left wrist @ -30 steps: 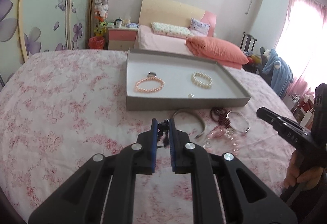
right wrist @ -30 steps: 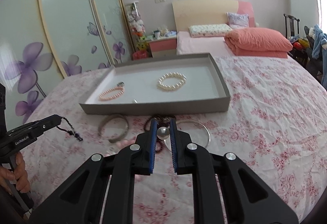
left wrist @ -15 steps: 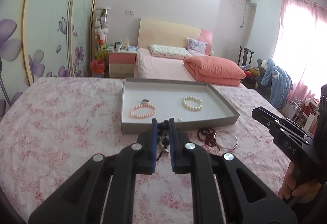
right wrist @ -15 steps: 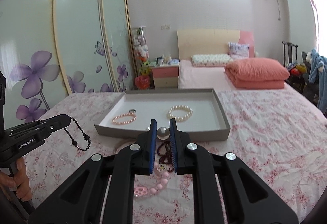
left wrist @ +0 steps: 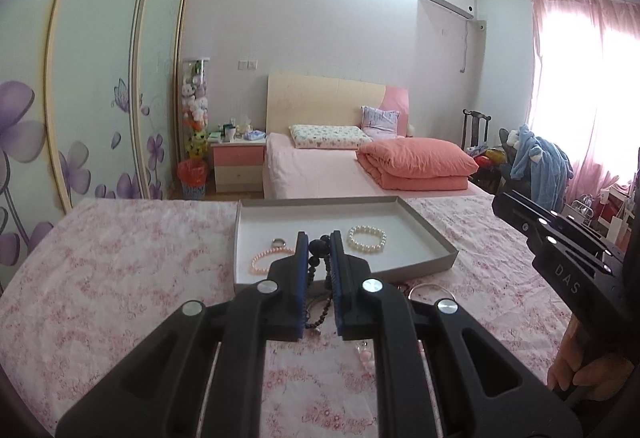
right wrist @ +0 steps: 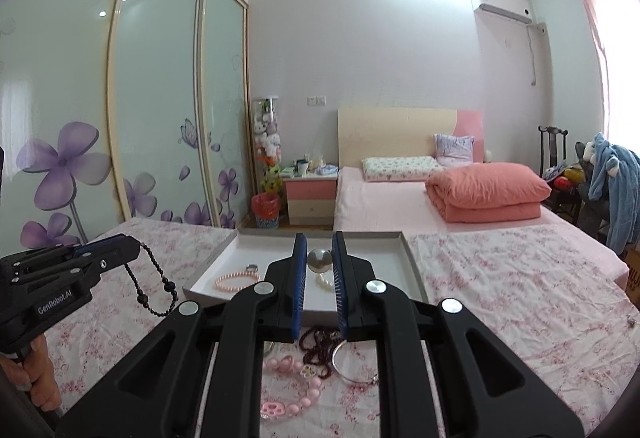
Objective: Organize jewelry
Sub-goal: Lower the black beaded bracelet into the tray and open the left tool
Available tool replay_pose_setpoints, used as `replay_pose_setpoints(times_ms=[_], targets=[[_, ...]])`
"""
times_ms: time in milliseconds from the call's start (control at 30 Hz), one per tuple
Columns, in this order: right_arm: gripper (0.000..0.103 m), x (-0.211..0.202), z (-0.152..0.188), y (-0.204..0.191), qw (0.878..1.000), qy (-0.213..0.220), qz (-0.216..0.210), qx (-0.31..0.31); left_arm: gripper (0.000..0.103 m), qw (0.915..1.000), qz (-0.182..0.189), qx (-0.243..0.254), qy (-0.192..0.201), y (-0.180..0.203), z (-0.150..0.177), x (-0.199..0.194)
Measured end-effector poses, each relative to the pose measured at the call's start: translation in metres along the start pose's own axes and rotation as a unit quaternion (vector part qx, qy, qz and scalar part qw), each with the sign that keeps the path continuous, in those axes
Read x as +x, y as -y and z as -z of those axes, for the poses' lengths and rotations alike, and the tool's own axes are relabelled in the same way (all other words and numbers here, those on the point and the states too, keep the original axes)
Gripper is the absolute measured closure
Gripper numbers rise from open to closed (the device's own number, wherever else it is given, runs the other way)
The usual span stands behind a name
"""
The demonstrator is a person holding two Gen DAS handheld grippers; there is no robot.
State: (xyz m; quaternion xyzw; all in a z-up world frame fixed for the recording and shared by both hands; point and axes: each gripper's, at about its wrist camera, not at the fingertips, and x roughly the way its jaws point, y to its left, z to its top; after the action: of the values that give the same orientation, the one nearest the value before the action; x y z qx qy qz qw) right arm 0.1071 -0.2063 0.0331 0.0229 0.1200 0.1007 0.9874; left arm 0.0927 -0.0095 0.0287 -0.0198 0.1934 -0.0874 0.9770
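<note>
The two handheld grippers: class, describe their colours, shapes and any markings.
Both are black with angular, cut-out frames, round silver bolts and blue ribbed pads on two narrow parallel fingers. The left gripper carries white "GenRobot.AI" lettering on its side; the right gripper reads "DAS". No cables or sleeves show.

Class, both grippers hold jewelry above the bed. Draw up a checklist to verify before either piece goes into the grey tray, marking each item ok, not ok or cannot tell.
1. Left gripper shut on the black bead strand: ok.
2. Right gripper shut on the silver ball: ok.
3. Grey tray has bare floor free: ok.
4. Pink pearl bracelet and white pearl bracelet lie inside the tray: ok.
5. Strand's hanging loop clears the tray wall: cannot tell.
6. All loose pieces off the bedspread: not ok.
</note>
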Motion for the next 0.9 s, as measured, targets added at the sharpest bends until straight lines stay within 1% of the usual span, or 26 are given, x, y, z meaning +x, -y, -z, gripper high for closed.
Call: replay_pose_setpoints(times_ms=[333,667,900], targets=[[0.089,0.002,-0.013,0.000,1.000,0.028,0.009,-0.004,0.091,0.9999,-0.001,0.007,0.011,0.005,-0.010,0.011],[0.089,0.011,-0.017,0.004,0.999,0.035,0.014,-0.001,0.091,0.9998,-0.007,0.012,0.012,0.003,-0.015,0.027],[0.089,0.022,-0.019,0.005,0.999,0.036,0.020,0.000,0.091,0.9992,-0.031,0.021,0.016,0.007,-0.022,0.044]])
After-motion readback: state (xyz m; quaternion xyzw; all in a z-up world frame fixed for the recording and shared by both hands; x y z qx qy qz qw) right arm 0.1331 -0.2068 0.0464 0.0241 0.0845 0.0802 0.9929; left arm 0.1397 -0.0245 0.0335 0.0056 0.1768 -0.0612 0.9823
